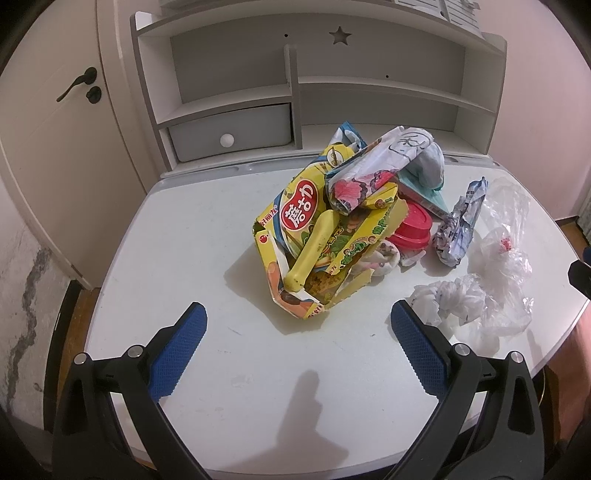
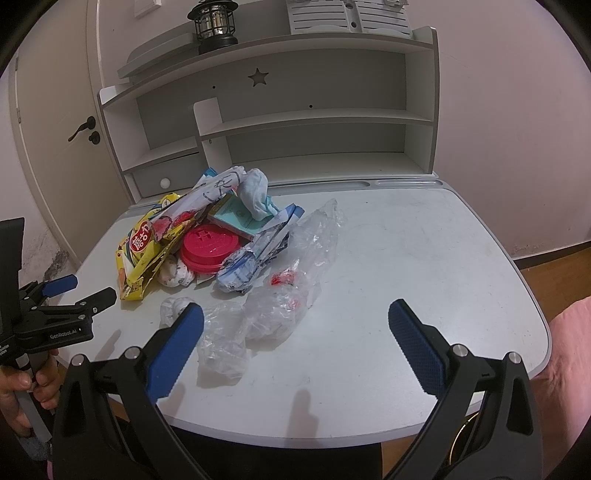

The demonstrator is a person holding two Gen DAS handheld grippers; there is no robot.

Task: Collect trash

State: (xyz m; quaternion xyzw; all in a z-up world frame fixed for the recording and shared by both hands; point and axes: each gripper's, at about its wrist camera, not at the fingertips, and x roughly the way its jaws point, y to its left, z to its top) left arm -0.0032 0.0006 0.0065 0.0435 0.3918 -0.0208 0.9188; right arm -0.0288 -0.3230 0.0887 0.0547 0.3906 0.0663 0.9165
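Observation:
A pile of trash lies on the white desk (image 1: 184,229): a crushed yellow snack box (image 1: 306,240) with a yellow tube on it, a rolled printed paper (image 1: 369,170), a red lid (image 1: 415,227), a crumpled wrapper (image 1: 460,225) and clear plastic bags (image 1: 491,280). My left gripper (image 1: 298,321) is open just in front of the yellow box, holding nothing. In the right wrist view my right gripper (image 2: 295,319) is open over the clear plastic bags (image 2: 273,299), its left fingertip (image 2: 192,317) beside the crumpled plastic. The red lid (image 2: 210,245) and yellow box (image 2: 142,251) lie behind. The left gripper (image 2: 79,291) shows at far left, held by a hand.
A white shelf unit (image 1: 295,85) with a drawer (image 1: 229,133) stands at the back of the desk. A black lantern (image 2: 214,24) sits on top of it. A door (image 1: 55,122) is to the left. Bare desk surface (image 2: 424,258) stretches to the right of the pile.

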